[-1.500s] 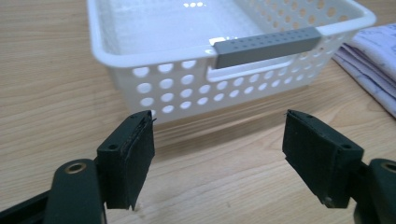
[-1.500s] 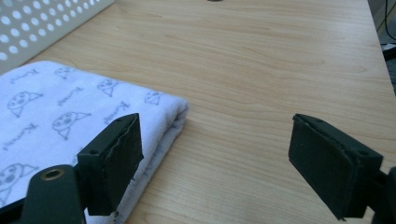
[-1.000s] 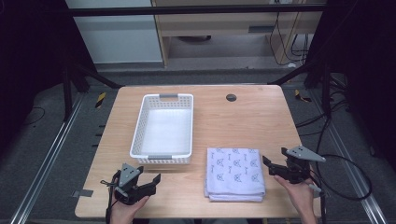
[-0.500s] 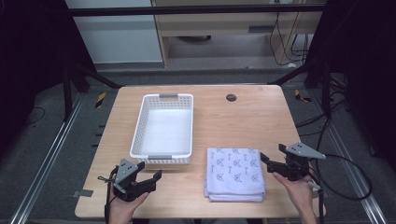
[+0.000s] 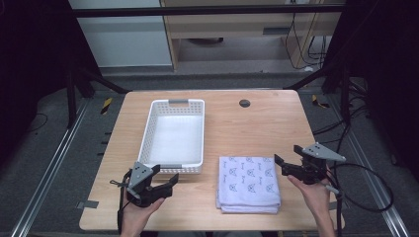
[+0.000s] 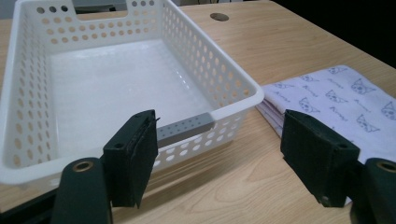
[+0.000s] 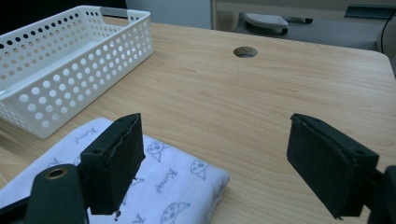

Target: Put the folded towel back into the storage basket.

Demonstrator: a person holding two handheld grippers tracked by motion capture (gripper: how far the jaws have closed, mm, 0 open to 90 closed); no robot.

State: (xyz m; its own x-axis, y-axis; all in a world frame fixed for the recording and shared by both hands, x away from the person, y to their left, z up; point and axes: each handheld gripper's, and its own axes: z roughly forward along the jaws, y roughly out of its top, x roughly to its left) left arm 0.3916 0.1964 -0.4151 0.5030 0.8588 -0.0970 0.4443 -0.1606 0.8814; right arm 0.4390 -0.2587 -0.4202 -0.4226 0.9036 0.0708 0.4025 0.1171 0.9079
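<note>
A white perforated basket (image 5: 174, 136) (image 6: 224, 88) (image 7: 70, 60) stands empty on the left half of the wooden table. To its right lies a folded pale-lilac cloth with a small cat print (image 5: 248, 183) (image 6: 345, 102) (image 7: 159, 186). My left gripper (image 5: 164, 181) (image 6: 219, 163) is open, low over the table just in front of the basket's near wall. My right gripper (image 5: 287, 159) (image 7: 215, 158) is open too, beside the cloth's right edge, with nothing between its jaws.
A round cable hole (image 5: 244, 103) (image 7: 245, 51) is set in the table's far side. The table's front edge (image 5: 197, 228) runs close behind both hands. Black frame rails (image 5: 44, 168) stand on the floor at the left, and cables (image 5: 365, 182) lie at the right.
My right gripper has edged a little left, closer to the cloth. My left gripper has shifted slightly toward the basket's near wall. Both stay open.
</note>
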